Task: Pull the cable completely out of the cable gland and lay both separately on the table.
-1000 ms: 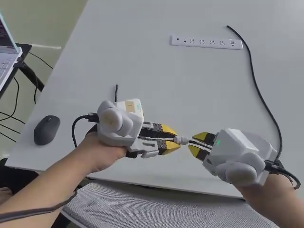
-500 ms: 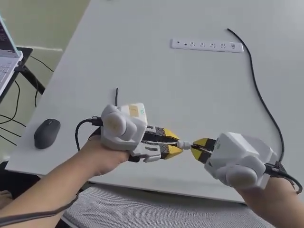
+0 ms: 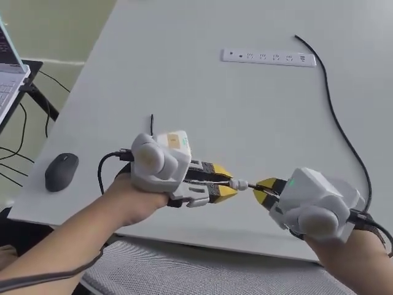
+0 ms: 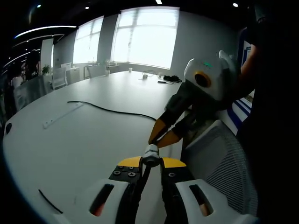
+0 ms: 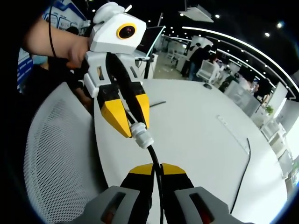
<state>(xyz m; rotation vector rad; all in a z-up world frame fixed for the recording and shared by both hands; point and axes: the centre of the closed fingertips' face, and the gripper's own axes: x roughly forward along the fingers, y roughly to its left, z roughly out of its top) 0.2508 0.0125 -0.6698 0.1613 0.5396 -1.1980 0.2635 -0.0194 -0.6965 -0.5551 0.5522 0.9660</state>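
Gland [image 3: 240,184] — between left tongs [image 3: 231,185], right tongs [image 3: 258,189]

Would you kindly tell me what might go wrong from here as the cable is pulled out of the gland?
1. The left gripper pinches the small white cable gland only at its tips, so it may twist or slip out under the pull.
2. The right gripper holds the cable close to the gland; a sudden release could jerk both hands apart.
3. Both seem near the table edge, by a mesh chair; a dropped part may miss the table.
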